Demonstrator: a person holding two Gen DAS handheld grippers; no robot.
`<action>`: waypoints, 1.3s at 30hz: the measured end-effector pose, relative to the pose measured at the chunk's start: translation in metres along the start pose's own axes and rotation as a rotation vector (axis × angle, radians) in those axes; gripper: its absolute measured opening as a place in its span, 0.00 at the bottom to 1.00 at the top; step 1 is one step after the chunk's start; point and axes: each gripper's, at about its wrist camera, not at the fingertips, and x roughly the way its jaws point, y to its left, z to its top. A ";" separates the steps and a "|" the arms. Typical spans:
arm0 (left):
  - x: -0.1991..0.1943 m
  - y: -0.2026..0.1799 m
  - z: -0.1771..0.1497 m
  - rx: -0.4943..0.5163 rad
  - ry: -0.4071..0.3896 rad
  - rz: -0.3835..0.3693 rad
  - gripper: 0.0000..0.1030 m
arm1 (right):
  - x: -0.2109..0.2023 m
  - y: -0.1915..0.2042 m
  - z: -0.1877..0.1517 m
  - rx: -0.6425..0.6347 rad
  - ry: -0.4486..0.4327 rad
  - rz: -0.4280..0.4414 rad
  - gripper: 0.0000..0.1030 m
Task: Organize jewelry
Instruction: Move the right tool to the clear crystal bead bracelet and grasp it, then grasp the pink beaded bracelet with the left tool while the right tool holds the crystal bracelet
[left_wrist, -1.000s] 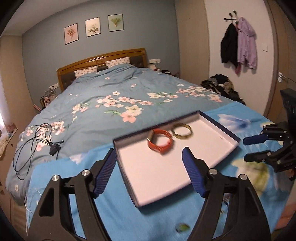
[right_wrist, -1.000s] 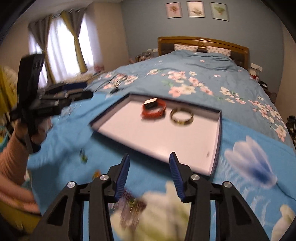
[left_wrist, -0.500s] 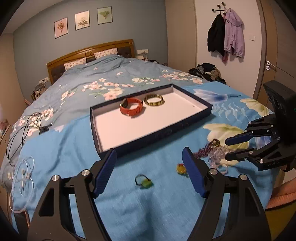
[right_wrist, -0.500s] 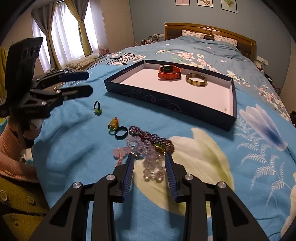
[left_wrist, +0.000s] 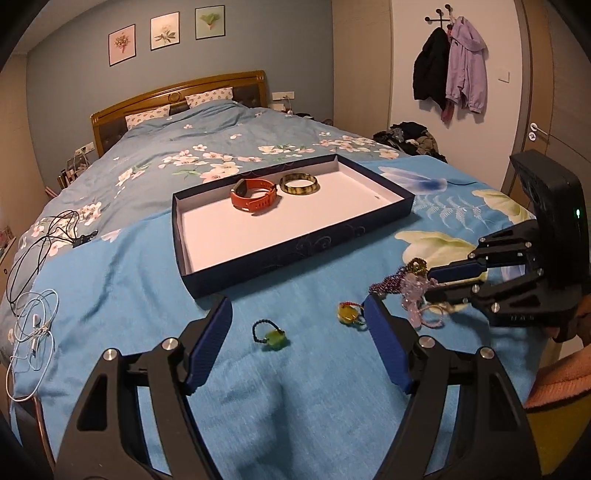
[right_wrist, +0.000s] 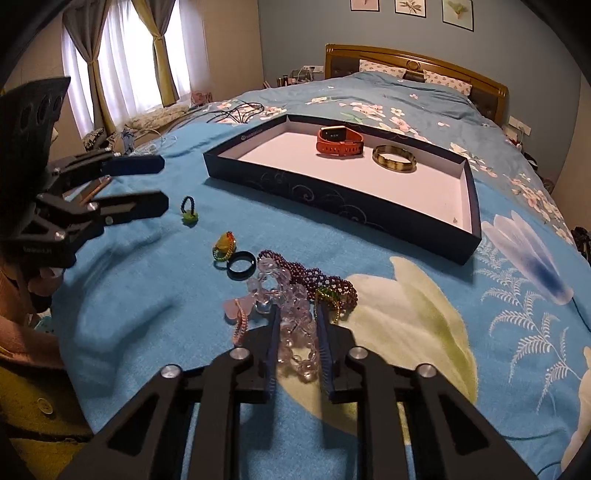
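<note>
**Eng:** Both cameras pulled back from the tray over the last second; your right gripper has dropped onto the bead pile and narrowed its fingers from where they stood half a second ago.

**Op:** Is it gripping yet?

**Eng:** Close. You've got the clear bead bracelet sitting between the fingers, pads just beside the beads on both sides. Can't tell whether they're pressing yet, so I'd call it closing, not confirmed held. Your left gripper is spread wide, holding nothing, hovering over the green-stone ring.

**Op:** Progress?

**Eng:** Two pieces done: orange watch and gold bangle lie side by side at the far end of the tray, just apart. Left on the blue bedspread, all near the tray's front wall:
- clear bead bracelet
- purple bead bracelet, tangled against it
- pink strand beside your right gripper's left finger
- black ring
- yellow-stone ring
- green-stone ring

**Op:** So under halfway.

**Eng:** My read, yes. Watch the tangle: lifting the clear beads may drag the purple ones along.
</note>
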 end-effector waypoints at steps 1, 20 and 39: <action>0.000 -0.001 -0.001 0.000 0.001 -0.003 0.71 | -0.002 -0.001 0.001 0.003 -0.005 0.009 0.07; 0.005 -0.011 -0.010 0.031 0.026 -0.063 0.71 | -0.052 -0.012 0.012 0.085 -0.133 0.059 0.07; 0.015 -0.038 -0.012 0.054 0.067 -0.207 0.67 | -0.022 -0.030 -0.011 0.136 -0.025 -0.022 0.47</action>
